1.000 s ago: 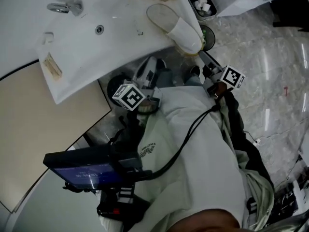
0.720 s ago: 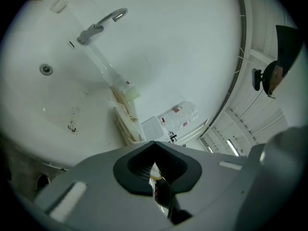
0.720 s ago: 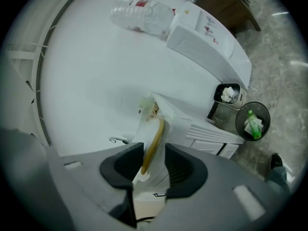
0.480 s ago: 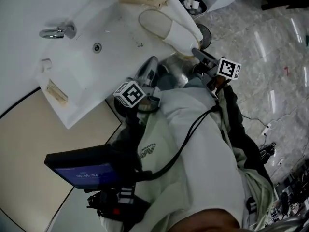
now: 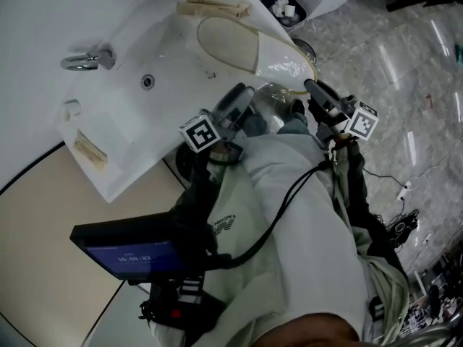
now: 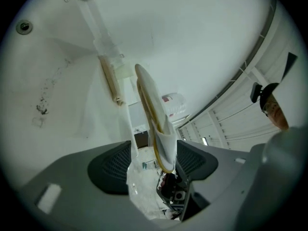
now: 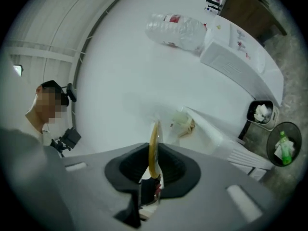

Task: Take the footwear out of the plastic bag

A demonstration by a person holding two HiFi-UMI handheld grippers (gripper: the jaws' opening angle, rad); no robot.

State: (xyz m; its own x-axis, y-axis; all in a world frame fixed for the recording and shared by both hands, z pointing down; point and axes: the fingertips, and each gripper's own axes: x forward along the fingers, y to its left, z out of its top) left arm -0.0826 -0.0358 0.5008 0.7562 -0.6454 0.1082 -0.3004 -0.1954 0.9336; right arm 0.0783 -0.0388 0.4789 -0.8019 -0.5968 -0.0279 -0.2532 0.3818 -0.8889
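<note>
Nearest: a pale long-sleeved top (image 5: 289, 251) is worn by the person. A black cable (image 5: 283, 204) is draped across it, and a dark flat device with a blue screen (image 5: 134, 250) is seen beside it.

Left gripper (image 5: 246, 97): the jaws have just been opening and are seen parted. A crinkled clear plastic bag (image 6: 138, 183) and the near end of a flat white slipper with a yellowish rim (image 6: 153, 113) are found between the pads, not squeezed.

Right gripper (image 7: 153, 163): the jaws have just been closing and are clamped narrow on the slipper's thin rim.

The slipper is placed over the front edge of a white moulded basin top (image 5: 130, 114), between the two grippers, with the bag around its near end.

Farther: a chrome tap (image 5: 85, 60) is noted on the basin top. A small dark bin with white scraps (image 5: 283, 7) is seen on a grey marbled floor (image 5: 405, 71).
</note>
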